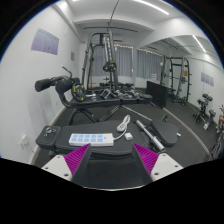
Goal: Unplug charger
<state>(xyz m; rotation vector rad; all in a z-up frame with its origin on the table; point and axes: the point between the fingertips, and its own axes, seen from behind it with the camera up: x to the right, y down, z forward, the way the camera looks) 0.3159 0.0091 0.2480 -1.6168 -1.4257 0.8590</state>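
My gripper (111, 158) hangs wide open with nothing between the fingers, above a dark table (170, 140). Just ahead of my left finger lies a white power strip (90, 139); beyond and a little right of it sits a white charger (124, 127) with a cord, though I cannot be sure from here whether it is plugged in. A dark pouch (50, 136) lies left of the strip. If I pull the charger without the strip held, the strip may lift or slide, and the cord could snag my fingers. I can read no writing or brand anywhere.
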